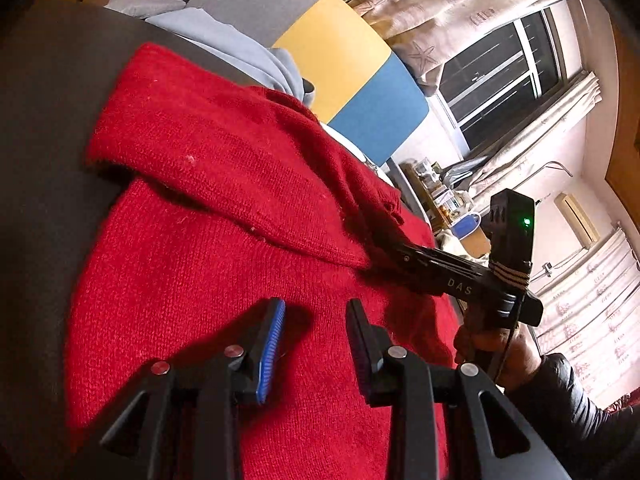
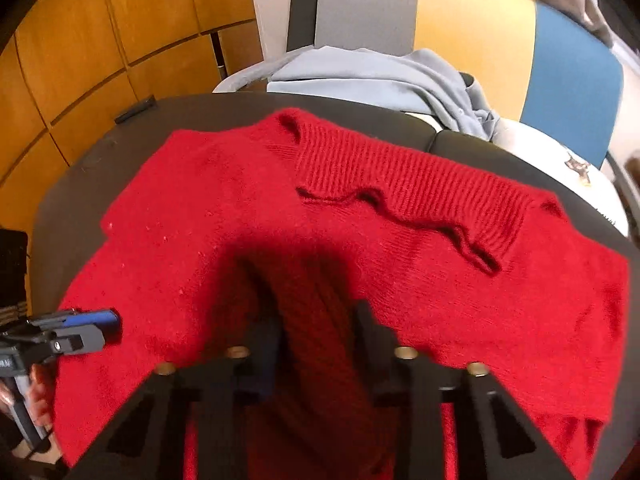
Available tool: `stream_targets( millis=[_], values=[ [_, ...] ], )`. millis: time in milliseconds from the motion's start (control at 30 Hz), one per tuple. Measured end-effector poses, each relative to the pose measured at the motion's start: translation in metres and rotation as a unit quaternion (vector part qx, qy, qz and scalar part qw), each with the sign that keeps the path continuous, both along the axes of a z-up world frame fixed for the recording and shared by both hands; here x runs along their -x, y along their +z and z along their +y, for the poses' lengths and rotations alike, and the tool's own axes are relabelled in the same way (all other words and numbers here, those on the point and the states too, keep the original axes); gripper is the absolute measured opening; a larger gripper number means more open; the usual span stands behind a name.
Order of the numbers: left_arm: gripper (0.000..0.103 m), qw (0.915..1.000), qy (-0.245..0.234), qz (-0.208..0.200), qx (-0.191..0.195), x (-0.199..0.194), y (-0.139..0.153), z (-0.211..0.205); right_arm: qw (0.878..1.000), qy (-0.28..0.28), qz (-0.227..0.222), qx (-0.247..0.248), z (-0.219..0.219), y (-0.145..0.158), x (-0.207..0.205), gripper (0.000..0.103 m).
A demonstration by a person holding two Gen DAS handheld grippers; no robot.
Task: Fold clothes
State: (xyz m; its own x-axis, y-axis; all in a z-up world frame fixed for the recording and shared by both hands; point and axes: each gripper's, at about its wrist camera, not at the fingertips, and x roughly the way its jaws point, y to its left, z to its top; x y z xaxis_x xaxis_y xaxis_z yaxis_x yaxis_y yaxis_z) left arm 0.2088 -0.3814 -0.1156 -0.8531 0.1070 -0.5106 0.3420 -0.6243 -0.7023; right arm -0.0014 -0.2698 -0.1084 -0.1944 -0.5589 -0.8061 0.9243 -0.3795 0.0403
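A red knit sweater [image 2: 224,208] lies spread on a dark seat, its ribbed collar [image 2: 400,184] at the far side. My right gripper [image 2: 316,320] holds a bunched ribbed fold of the sweater between its fingers. In the left wrist view the right gripper [image 1: 376,256] reaches into the sweater [image 1: 208,184] under a folded-over flap. My left gripper [image 1: 316,312] is open and empty just above the red knit; it also shows in the right wrist view [image 2: 108,320] at the sweater's left edge.
A light blue-grey garment [image 2: 380,76] lies behind the sweater on the dark seat [image 2: 80,184]. A grey, yellow and blue backrest [image 2: 472,20] stands beyond. Wooden cabinet doors [image 2: 100,40] are at the left. A window and curtains [image 1: 504,64] are to the right.
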Motion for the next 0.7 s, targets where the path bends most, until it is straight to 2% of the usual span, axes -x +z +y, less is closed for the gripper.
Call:
stream_targets(
  millis=[133,200,267,400,467,567,700],
  values=[
    [0.033,0.9985,0.008,0.000,-0.054,0.002,0.001,-0.014,0.997,0.032,0.064,-0.020,-0.006,0.023,-0.009,0.019],
    [0.035,0.9962,0.023,0.015,-0.082,0.003,0.001,-0.024,0.993,0.049,0.103,-0.031,-0.009,0.037,-0.012,0.018],
    [0.036,0.9957,0.032,0.022,-0.085,0.004,0.003,-0.030,0.983,0.060,0.166,-0.041,-0.012,0.062,-0.011,0.018],
    [0.039,0.9960,0.031,0.013,-0.083,0.008,-0.002,-0.034,0.971,0.039,0.234,-0.036,-0.003,0.110,0.010,0.018],
    [0.038,0.9971,0.030,0.012,-0.069,0.009,-0.005,-0.031,0.970,0.019,0.240,-0.039,0.005,0.122,0.022,0.018],
    [0.038,0.9973,0.031,0.010,-0.066,0.008,-0.003,-0.031,0.976,-0.023,0.205,-0.069,0.024,0.100,0.054,0.018],
    [0.040,0.9915,0.047,0.034,-0.116,0.005,-0.005,-0.047,0.977,-0.085,0.160,-0.114,0.053,0.046,0.083,0.019]
  ],
)
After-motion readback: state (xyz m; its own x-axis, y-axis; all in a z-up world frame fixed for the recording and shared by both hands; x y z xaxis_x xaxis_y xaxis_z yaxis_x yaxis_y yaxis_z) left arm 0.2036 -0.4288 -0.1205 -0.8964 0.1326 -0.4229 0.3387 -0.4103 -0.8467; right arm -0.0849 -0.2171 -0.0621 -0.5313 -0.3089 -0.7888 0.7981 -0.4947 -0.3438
